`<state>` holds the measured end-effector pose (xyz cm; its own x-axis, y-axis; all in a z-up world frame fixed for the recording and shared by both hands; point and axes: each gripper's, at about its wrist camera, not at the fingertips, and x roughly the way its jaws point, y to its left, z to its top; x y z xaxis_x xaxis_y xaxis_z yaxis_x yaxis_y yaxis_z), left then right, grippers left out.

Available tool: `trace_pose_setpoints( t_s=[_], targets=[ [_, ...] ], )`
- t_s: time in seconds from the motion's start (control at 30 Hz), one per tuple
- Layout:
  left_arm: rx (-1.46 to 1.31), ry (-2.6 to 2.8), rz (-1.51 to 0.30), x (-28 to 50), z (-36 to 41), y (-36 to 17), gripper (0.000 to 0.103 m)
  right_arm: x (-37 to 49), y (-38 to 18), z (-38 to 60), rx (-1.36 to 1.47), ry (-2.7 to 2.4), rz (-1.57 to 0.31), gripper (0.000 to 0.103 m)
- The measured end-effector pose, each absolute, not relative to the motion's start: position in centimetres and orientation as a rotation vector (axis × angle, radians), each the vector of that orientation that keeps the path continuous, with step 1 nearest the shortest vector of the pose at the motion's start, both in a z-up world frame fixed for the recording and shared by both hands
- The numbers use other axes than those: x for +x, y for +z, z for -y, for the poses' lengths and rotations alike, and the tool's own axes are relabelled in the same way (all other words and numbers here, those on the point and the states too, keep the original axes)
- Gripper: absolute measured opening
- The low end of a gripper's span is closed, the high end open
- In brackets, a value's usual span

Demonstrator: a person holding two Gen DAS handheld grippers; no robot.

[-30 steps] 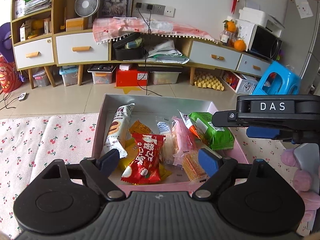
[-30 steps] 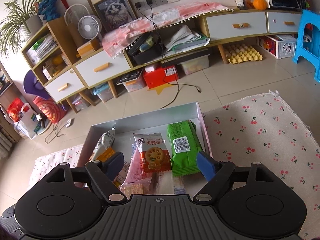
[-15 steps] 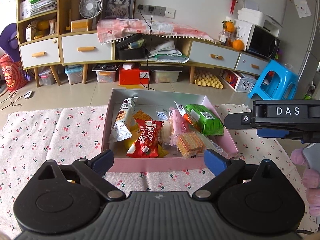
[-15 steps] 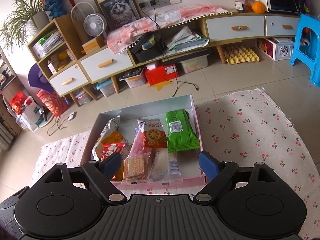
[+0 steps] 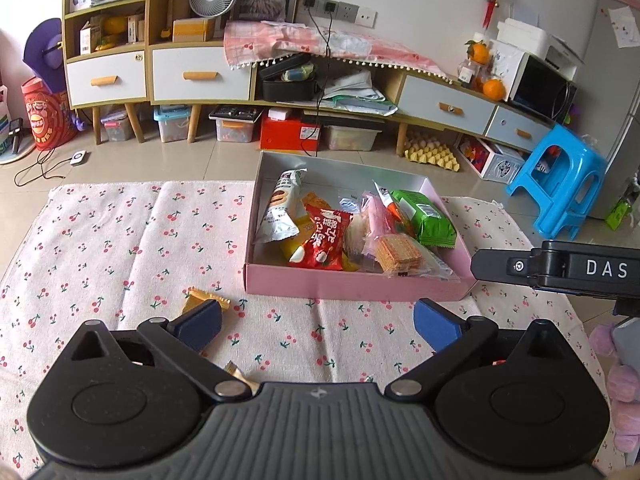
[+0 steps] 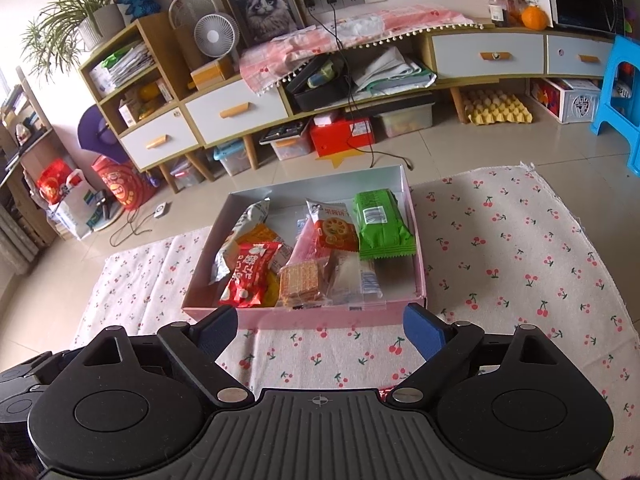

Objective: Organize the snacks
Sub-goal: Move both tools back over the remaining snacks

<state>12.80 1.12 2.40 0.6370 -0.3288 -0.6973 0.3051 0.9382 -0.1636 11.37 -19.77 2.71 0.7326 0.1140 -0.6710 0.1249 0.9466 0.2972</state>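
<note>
On the cherry-print cloth (image 5: pixel 120 240) spread over the floor, your pink box (image 5: pixel 356 282) sits ahead of both tools, crowded with snack packets. Your left hand-held gripper (image 5: pixel 318 320) is opening, its jaws wide with nothing between them. Your right hand-held gripper (image 6: pixel 320 328) is opening too, and it is equally empty, hanging just short of the box's near wall.

Two packets are not in the box. A gold-wrapped snack (image 5: pixel 202 298) lies on the cloth, partly hidden behind your left tool's left finger (image 5: pixel 200 322), and a second gold wrapper (image 5: pixel 240 376) peeks out under the tool body. You could easily miss both, since the tool covers them. If you reach for the nearer one blind, a finger may pinch the cloth with it and drag the wrinkled fabric, shifting the box.

The box itself is piled loosely. Dropping another packet on the heap could tip the clear-wrapped wafer pack (image 5: pixel 400 250) or the red packet (image 5: pixel 324 240) over the low near wall.

Count as far as you can see: one box, two stray gold wrappers, and inside one green packet (image 6: pixel 380 224), one red packet, one white tube-shaped packet (image 5: pixel 280 208), one orange biscuit packet (image 6: pixel 334 228), one wafer pack, plus several clear and pink ones too overlapped to count.
</note>
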Motion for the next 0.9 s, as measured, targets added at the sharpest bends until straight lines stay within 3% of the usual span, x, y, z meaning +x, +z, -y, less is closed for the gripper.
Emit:
trace_pose_setpoints(
  t_s=[0.53,0.9],
  targets=[
    [-0.078,-0.281,-0.915,11.5,-5.2,-0.6,0.102,8.1,-0.5,19.8,0.194,0.023,-0.805,0.094],
    [-0.286,-0.179,-1.079,11.4,-5.6,-2.8,0.102,7.9,-4.0,22.2,0.200,-0.073,-0.926,0.094]
  ],
)
